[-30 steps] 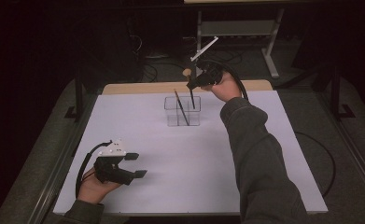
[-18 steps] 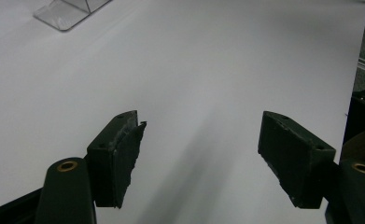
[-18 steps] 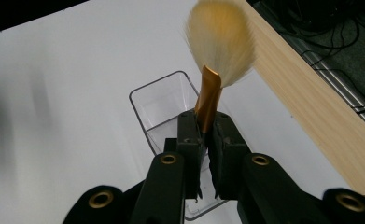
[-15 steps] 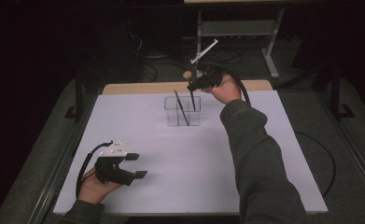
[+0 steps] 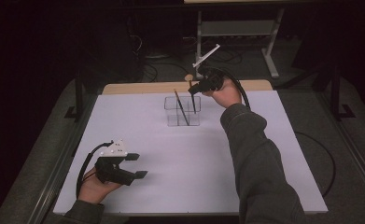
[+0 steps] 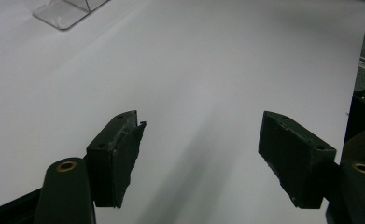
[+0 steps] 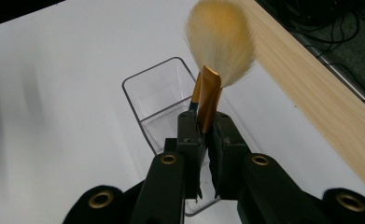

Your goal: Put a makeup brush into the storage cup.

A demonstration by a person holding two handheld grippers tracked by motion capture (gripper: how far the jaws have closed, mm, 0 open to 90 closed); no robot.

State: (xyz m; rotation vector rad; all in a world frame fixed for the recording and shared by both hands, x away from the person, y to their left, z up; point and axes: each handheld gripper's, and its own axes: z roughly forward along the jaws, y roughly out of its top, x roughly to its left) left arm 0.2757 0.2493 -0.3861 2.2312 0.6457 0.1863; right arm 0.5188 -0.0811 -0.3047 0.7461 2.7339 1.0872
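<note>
We see two brushes: one (image 5: pixel 180 106) standing in the clear holder (image 5: pixel 182 112) at upper centre, one makeup brush (image 7: pixel 216 56) clenched in our right gripper (image 7: pixel 207 140); left gripper (image 6: pixel 199 158) released.

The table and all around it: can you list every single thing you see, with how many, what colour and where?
Table top: one, white, with a light wooden strip along its far edge.
Clear box: one, see-through, with compartments, at the far middle of the table.
Thin brush: one, dark handle, leaning inside the clear box.
Fluffy brush: one, cream bristles on a gold collar, pinched in the right claw over the clear box.
Metal stand: one, grey, on the floor behind the table.
Cables: several, black, on the dark floor behind the table.
Left claw: one, black, open, at the near left, nothing between its jaws.
Right claw: one, black, shut on the fluffy brush.
Sleeve: grey-green, on the right arm.
</note>
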